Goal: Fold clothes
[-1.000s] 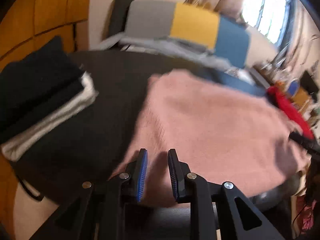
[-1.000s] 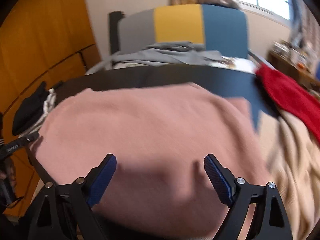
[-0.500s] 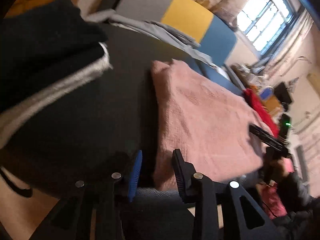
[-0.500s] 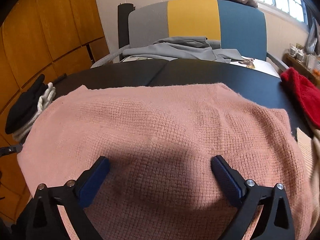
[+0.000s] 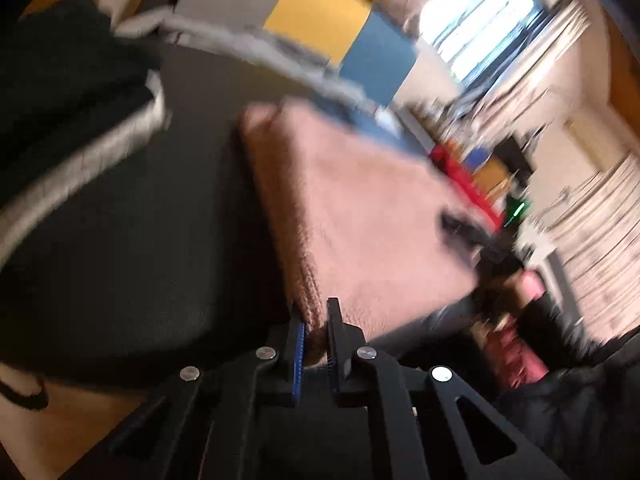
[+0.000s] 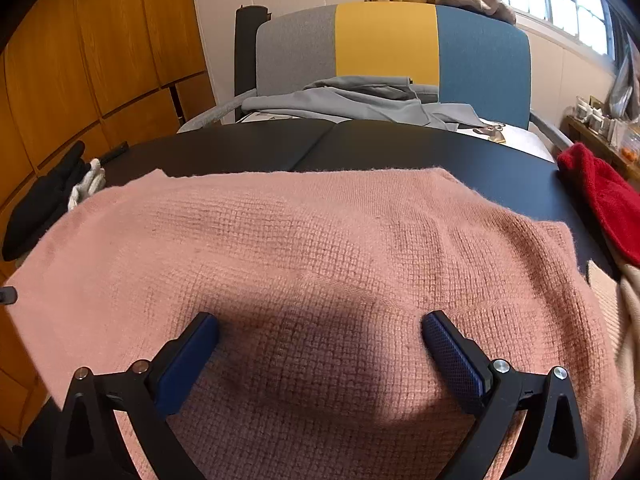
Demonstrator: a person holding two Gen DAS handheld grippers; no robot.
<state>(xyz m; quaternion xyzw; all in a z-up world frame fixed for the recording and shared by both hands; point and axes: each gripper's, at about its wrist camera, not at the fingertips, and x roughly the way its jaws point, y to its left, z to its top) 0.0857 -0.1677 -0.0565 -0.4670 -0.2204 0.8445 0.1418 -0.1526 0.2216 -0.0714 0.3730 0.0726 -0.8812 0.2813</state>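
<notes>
1. Two grippers on one garment. Left gripper [image 5: 314, 320] is pinched on the near left corner of the pink knit sweater [image 6: 320, 260]; its jaws have just been closing, and a bunched fold of the knit sits between the blue pads.
2. Right gripper [image 6: 320, 334] is spread wide, jaws on either side of the sweater's near middle. Fingertips [image 6: 434, 326] look to rest on or just above the fabric; contact is hard to call from this angle. Nothing pinched.
3. Sweater: dusty pink, waffle-like knit, slightly fuzzy at the edges. It lies flat in a rough rectangle, near edge towards the grippers, far edge straight across. A soft shadow falls on it between the right jaws.
4. It lies on a dark black table [image 6: 360, 144] and covers most of the near half; bare tabletop shows beyond it and to its left.
5. Left of the sweater: folded stack of black and white clothes [image 6: 44, 204] at the table's edge.
6. Right of it: red garment [image 6: 600, 200], with a cream cable-knit piece [image 6: 624, 300] just below that, touching the sweater's right edge.
7. Behind the table: chair with grey, yellow and blue back panels [image 6: 388, 44], grey clothing [image 6: 360, 100] draped on its seat.
8. Left wrist view is motion-blurred; detail there is coarse.
</notes>
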